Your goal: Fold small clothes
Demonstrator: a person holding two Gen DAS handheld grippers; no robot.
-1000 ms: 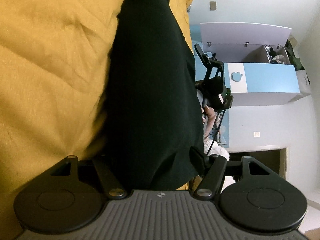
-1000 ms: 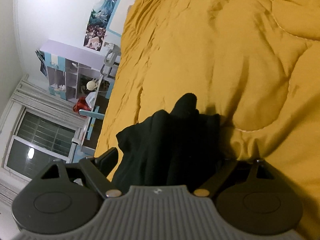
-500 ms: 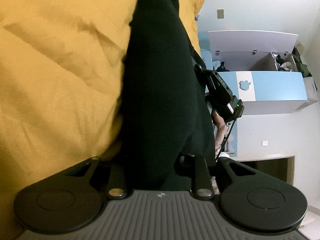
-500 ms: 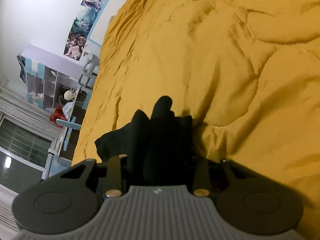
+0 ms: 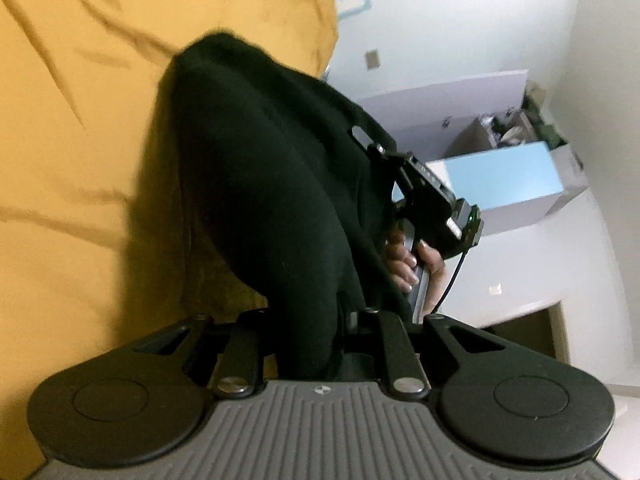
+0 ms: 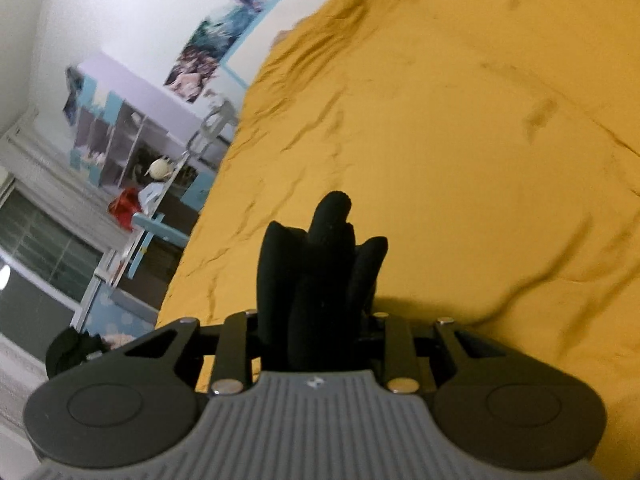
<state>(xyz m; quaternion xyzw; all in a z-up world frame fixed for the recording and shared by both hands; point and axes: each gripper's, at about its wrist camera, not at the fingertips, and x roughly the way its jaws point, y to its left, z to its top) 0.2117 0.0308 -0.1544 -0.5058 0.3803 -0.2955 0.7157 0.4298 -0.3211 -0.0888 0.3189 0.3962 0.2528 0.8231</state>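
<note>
A black garment (image 5: 260, 180) hangs bunched above the yellow quilt (image 5: 72, 160). My left gripper (image 5: 316, 320) has one end of it between its jaws, which are still closing and pinch the cloth. In the right wrist view the other end of the garment (image 6: 320, 272) stands up in folds out of my right gripper (image 6: 316, 320), whose jaws are also closing and press on it. The fingertips of both grippers are hidden by cloth. The right gripper (image 5: 432, 200) and the hand (image 5: 408, 264) holding it show behind the garment in the left wrist view.
The quilt (image 6: 440, 140) covers the bed and is rumpled. Beside the bed stand a white-and-blue cabinet (image 5: 504, 176), a shelf unit (image 6: 120, 132) and a window (image 6: 36, 260). Posters (image 6: 216, 40) hang on the wall. A dark bundle (image 6: 76, 350) lies on the floor.
Both grippers went from wide open to pinched on the black garment, then rose with it. The cloth has lifted off the quilt and now hangs between them.
</note>
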